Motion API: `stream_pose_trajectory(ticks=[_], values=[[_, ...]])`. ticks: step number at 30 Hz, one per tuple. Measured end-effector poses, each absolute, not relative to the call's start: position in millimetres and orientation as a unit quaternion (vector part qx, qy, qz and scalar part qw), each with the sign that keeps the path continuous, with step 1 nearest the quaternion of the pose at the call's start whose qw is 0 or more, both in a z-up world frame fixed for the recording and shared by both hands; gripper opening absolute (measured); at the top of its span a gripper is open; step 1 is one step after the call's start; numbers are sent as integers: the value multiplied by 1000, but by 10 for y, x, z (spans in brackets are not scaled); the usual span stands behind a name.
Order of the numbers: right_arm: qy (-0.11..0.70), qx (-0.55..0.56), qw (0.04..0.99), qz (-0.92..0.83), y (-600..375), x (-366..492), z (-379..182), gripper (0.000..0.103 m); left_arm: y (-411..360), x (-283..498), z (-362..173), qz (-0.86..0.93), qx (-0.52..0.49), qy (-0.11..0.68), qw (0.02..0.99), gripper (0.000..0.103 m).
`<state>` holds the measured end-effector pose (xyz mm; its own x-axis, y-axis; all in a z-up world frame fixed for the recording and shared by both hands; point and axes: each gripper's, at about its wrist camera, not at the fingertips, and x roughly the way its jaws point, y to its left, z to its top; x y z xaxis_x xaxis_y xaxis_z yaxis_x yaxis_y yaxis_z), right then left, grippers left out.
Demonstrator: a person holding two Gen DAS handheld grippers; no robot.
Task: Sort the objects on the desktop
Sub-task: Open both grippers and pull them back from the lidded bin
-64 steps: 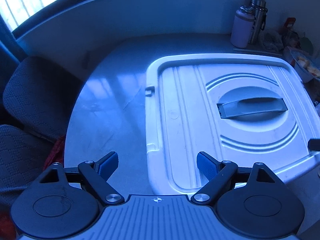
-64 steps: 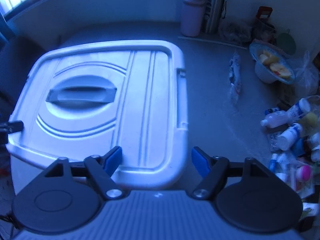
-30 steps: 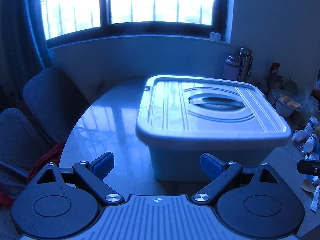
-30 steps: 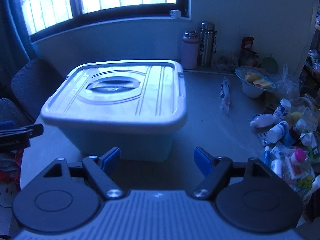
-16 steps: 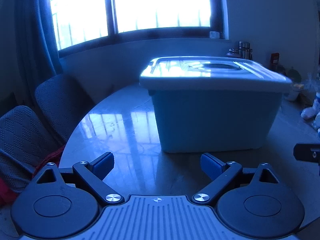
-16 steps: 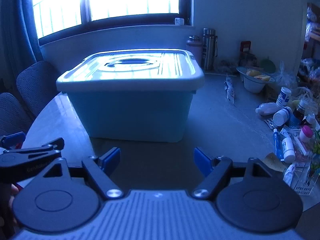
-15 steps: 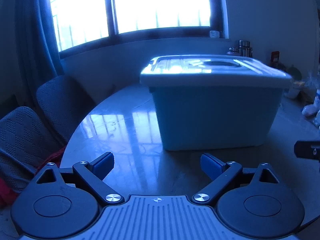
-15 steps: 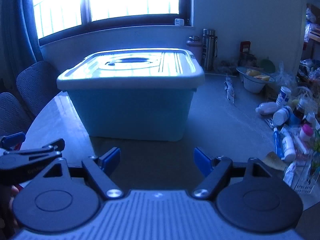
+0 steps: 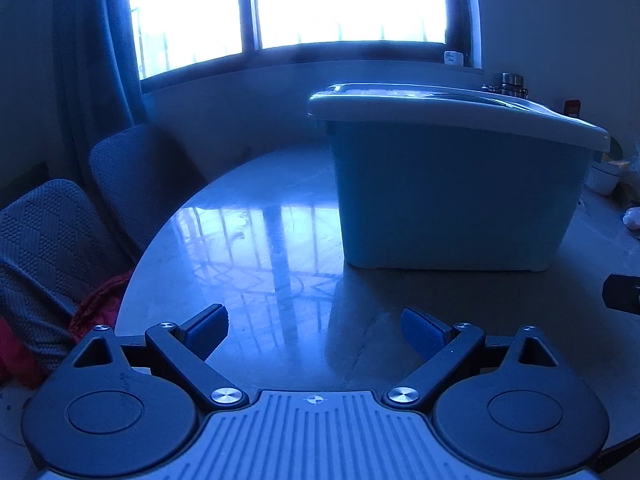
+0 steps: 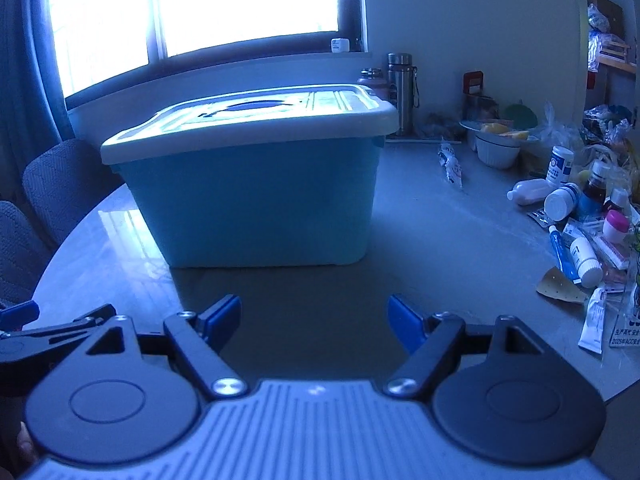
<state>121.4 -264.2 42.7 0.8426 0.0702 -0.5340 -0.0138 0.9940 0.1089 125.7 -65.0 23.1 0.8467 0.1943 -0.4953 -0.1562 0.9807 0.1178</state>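
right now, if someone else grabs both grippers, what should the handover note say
Left gripper: open, empty, low over the table.
Right gripper: open, empty, facing the blue storage bin.
Bin sits mid-table with its white lid on.
Bottles, tubes and packets lie piled at the table's right edge.
Done: nothing sorted.
Left: probably take the lid off, then move the pile in.

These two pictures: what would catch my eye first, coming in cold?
The big blue storage box with its pale lid shut, standing mid-table in front of both grippers. Next, the bright window behind it. Then the jumble of small bottles and tubes along the table's right side, beyond the right gripper, whose jaws are open and empty.
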Motion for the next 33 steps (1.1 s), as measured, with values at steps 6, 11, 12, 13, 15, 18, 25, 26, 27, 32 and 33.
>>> stream_pose_trajectory(ticks=[6, 11, 12, 13, 15, 18, 25, 26, 27, 32, 33], values=[[279, 42, 959, 25, -2618, 1199, 404, 81, -616, 1316, 244, 82, 23, 256, 963, 95], [284, 41, 958, 31, -2602, 1201, 384, 81, -623, 1348, 235, 81, 22, 256, 963, 95], [284, 40, 957, 32, -2591, 1203, 384, 81, -628, 1353, 234, 81, 23, 256, 963, 95], [283, 41, 958, 33, -2581, 1204, 386, 81, -632, 1359, 233, 81, 24, 256, 963, 95], [282, 40, 958, 35, -2566, 1199, 386, 81, -650, 1363, 234, 79, 28, 255, 963, 95], [281, 38, 958, 37, -2555, 1190, 388, 81, -684, 1352, 243, 73, 31, 251, 965, 95], [285, 42, 957, 36, -2575, 1208, 380, 81, -763, 1366, 233, 59, 38, 252, 965, 95], [286, 43, 957, 35, -2578, 1212, 376, 81, -769, 1371, 232, 58, 39, 252, 965, 95], [287, 43, 956, 35, -2580, 1216, 375, 81, -770, 1380, 232, 58, 39, 253, 965, 95], [288, 43, 956, 35, -2573, 1236, 372, 81, -783, 1402, 224, 55, 42, 254, 965, 95], [287, 43, 956, 35, -2570, 1240, 372, 81, -789, 1400, 222, 55, 43, 253, 965, 95]])
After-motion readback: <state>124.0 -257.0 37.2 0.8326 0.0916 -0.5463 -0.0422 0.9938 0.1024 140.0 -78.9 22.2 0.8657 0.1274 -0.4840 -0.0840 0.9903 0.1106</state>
